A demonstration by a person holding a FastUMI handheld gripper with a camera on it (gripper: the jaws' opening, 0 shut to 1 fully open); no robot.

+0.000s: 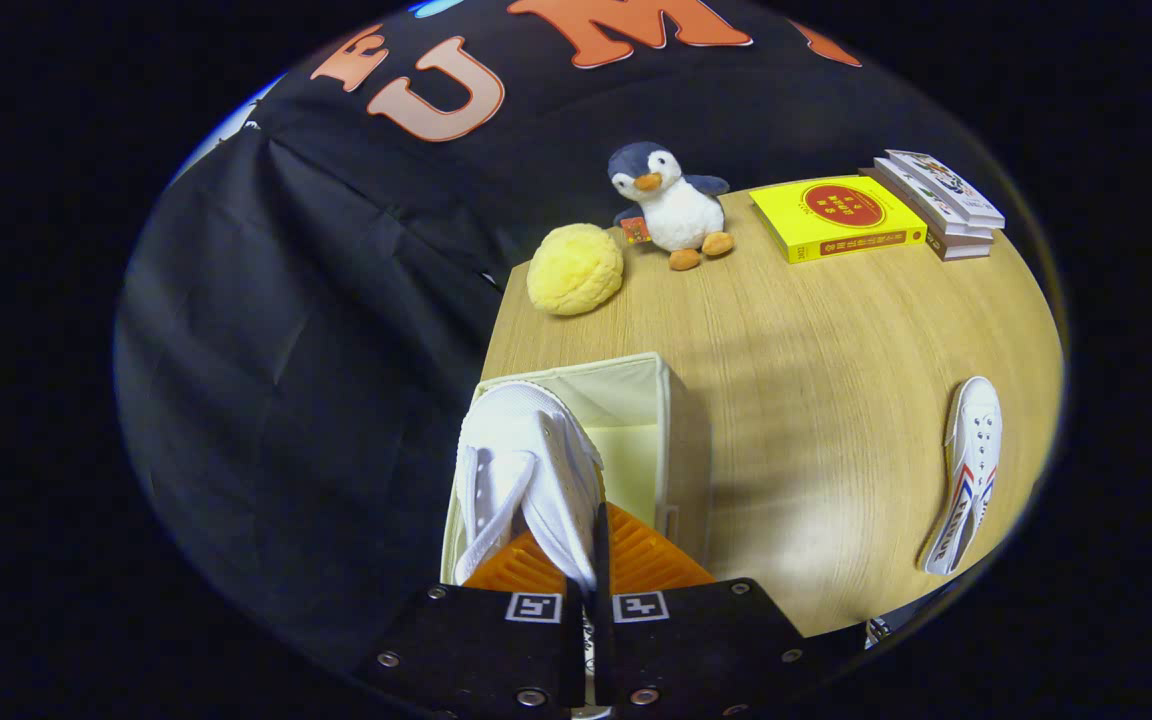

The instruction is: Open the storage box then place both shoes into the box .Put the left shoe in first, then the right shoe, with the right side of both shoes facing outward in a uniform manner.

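1. White canvas shoe [526, 470]: lace-up, white laces down the front, cloth upper pinched thin where held, toe end pointing away from the camera.
2. Gripper [591, 560]: fingers drawn almost together, only a narrow dark slit between them, both pressing on the rear edge of the held shoe.
3. Held shoe rising straight up from between the fingers and just ahead of them, hanging over the open mouth of the storage box [661, 420].
4. Storage box: pale cream fabric, square, open at the top, inner walls and floor visible beyond the shoe; standing at the near left corner of the wooden table [816, 400], directly ahead of the fingers.
5. Whether the shoe touches the box floor or rim: cannot tell.
6. Second white shoe [966, 470]: lying on its side on the table, well apart from the box and off to the right of the fingers, red and blue stripes along its side, eyelets showing.
7. Beyond the box, at the far edge of the table: round yellow plush [574, 268], just beside it a penguin toy [671, 205] sitting upright, then a yellow book [836, 218] lying flat, and a small stack of books [941, 200] next to that.
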